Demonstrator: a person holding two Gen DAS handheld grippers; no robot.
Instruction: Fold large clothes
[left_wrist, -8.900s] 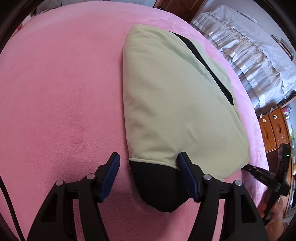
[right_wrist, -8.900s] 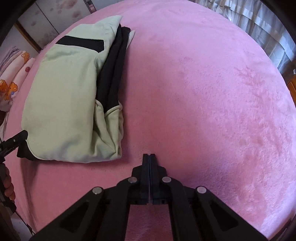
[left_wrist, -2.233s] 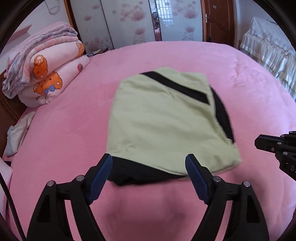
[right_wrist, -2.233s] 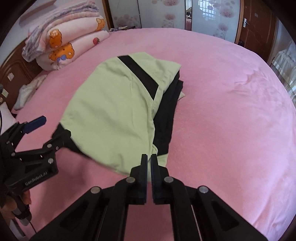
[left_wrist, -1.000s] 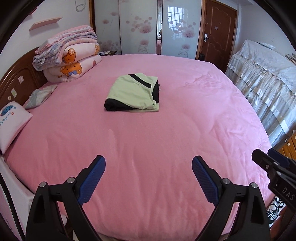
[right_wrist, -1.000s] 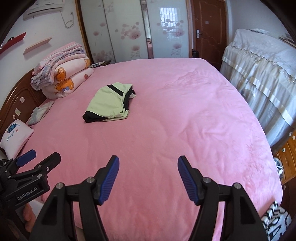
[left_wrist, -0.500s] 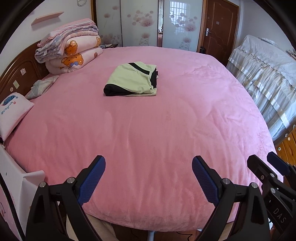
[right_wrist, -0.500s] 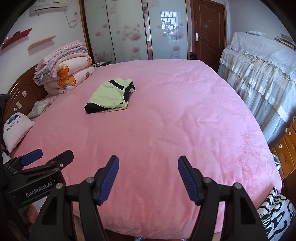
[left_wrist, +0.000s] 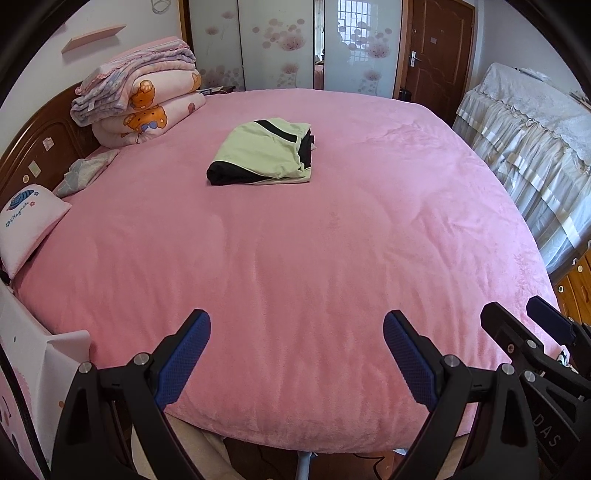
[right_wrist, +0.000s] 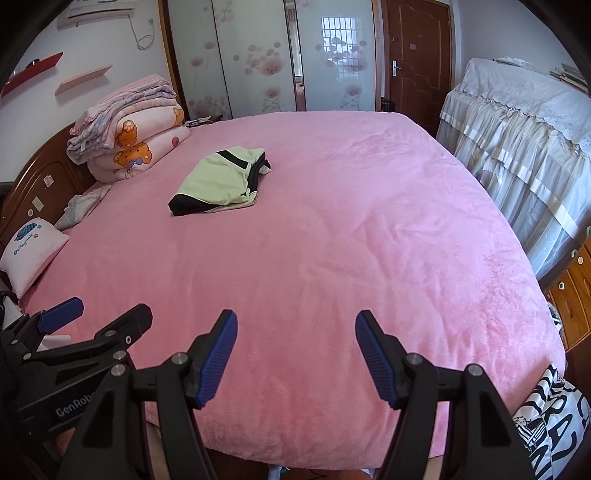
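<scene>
A folded pale green and black garment (left_wrist: 264, 153) (right_wrist: 218, 181) lies on the far half of the pink bed (left_wrist: 295, 240) (right_wrist: 314, 240). My left gripper (left_wrist: 296, 328) hangs open over the bed's near edge, far from the garment, with nothing between its blue pads. My right gripper (right_wrist: 295, 328) is open too, empty, over the same near edge. Each gripper shows in the other's view: the right one (left_wrist: 532, 332) at the lower right, the left one (right_wrist: 92, 317) at the lower left.
Folded quilts (left_wrist: 140, 103) are stacked at the bed's far left by a wooden headboard (left_wrist: 33, 147). A small pillow (left_wrist: 29, 221) lies at the left edge. Covered furniture (right_wrist: 517, 129) and a wooden drawer unit (right_wrist: 572, 288) stand to the right. A door (right_wrist: 417, 59) is behind.
Both grippers have drawn back from the bed and sunk a little, so the near edge of the bed and the floor below it now show. The garment lies unmoved.
</scene>
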